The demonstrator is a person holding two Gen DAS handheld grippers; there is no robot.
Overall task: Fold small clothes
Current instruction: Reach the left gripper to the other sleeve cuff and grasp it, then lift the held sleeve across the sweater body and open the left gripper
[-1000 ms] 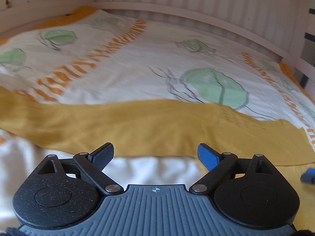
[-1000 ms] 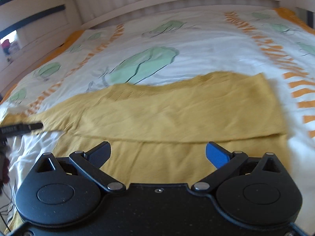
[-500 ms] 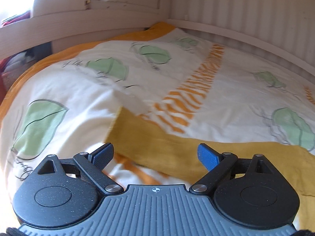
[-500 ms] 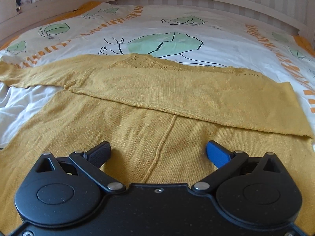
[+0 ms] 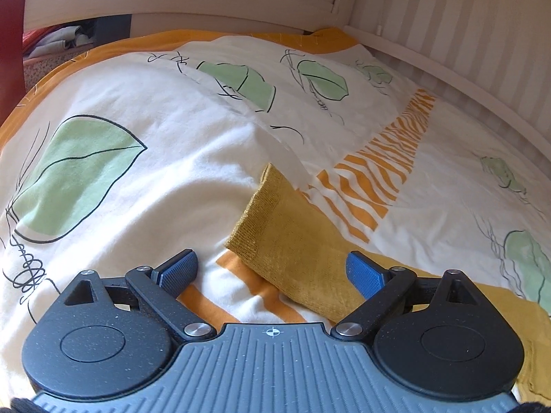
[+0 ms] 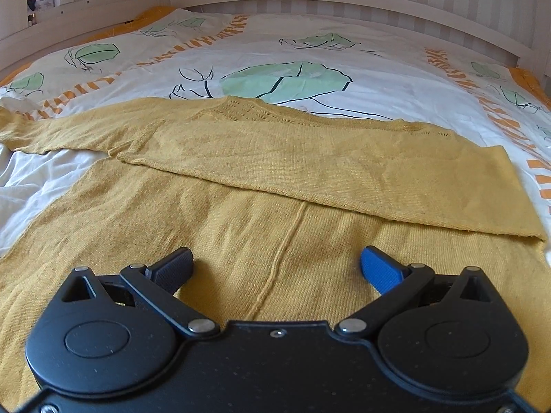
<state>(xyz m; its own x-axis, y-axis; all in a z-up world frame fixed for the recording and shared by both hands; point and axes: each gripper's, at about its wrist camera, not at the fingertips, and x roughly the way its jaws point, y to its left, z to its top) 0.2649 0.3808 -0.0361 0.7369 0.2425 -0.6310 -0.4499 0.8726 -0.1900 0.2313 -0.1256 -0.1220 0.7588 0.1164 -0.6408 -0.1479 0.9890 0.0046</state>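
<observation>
A mustard-yellow knitted sweater lies flat on the bed, with its right sleeve folded across the body. Its left sleeve stretches out to the left. In the left wrist view the cuff end of that sleeve lies between the fingers of my left gripper, which is open, empty and close above it. My right gripper is open and empty, low over the sweater's body near its centre seam.
The bed has a white duvet printed with green leaves and orange stripes. A white slatted bed frame runs along the far side. A white rail and a red object stand beyond the bed's left end.
My left gripper has swung left along the sleeve to its cuff end and come closer. My right gripper has moved lower and nearer over the sweater body. Both stayed open.
</observation>
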